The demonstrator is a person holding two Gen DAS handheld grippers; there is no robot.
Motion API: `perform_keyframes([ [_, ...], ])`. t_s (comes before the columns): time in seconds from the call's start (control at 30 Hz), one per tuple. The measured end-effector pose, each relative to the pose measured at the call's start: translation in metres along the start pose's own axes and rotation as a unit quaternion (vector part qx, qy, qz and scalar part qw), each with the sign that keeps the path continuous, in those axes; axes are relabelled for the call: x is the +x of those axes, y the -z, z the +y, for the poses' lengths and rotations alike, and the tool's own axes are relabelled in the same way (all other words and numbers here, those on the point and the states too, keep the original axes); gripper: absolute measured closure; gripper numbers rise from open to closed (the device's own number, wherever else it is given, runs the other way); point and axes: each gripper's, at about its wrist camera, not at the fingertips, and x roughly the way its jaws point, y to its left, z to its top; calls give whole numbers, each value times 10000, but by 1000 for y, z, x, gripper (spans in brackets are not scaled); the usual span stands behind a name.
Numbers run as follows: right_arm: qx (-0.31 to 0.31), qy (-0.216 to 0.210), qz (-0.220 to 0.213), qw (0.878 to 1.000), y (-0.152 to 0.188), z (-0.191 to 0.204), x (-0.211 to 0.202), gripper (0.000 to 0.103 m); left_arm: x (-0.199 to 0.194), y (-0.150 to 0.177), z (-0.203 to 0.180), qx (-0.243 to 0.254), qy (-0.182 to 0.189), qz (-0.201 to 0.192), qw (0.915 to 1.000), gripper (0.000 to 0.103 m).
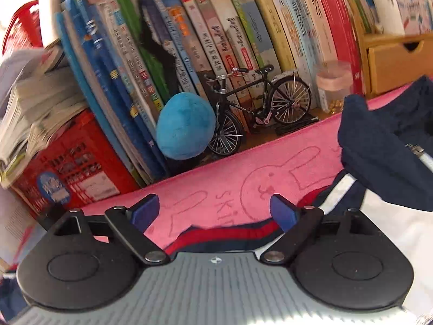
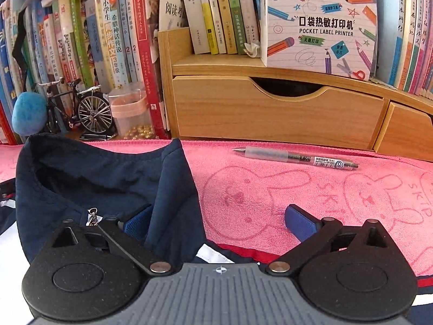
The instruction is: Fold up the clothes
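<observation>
Where books (image 2: 113, 40) line the back, a pink towel (image 2: 284, 195) covers the surface.

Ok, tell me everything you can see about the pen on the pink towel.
The pen lies flat on the pink towel, in front of the wooden drawer. It has a clear grip, a dark see-through barrel with a white label, and its metal tip points left. Nothing else touches it; both grippers are clear of it.
</observation>
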Motion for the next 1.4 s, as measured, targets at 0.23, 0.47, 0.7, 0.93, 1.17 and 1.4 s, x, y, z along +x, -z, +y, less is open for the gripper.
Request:
perform_keyframes([
  [0.23, -7, 57, -16, 10000, 1, -3, 0, 0, -111, 79, 150, -1571, -1001, -359, 9818, 0],
  [0.47, -3, 115, -20, 9999, 1, -10, -3, 0, -100, 123, 292, -3482, -2241, 73, 9102, 2],
  [0.7, 5, 157, -22, 9999, 1, -15, -6, 0, -57, 148, 348, -4906, -1880, 230, 8506, 88],
  [0.93, 6, 184, -22, 9998, -1, -8, -5, 0, -81, 133, 347, -4213, -2479, -889, 8679, 96],
  [1.17, 3, 192, -23, 9998, 4, -6, -9, 0, -60, 133, 341, -3641, -3028, -83, 8807, 94],
  [1.4, 14, 187, -18, 9998, -3, 0, 0, 0, -40, 134, 348, -3737, -3128, 965, 8679, 82],
])
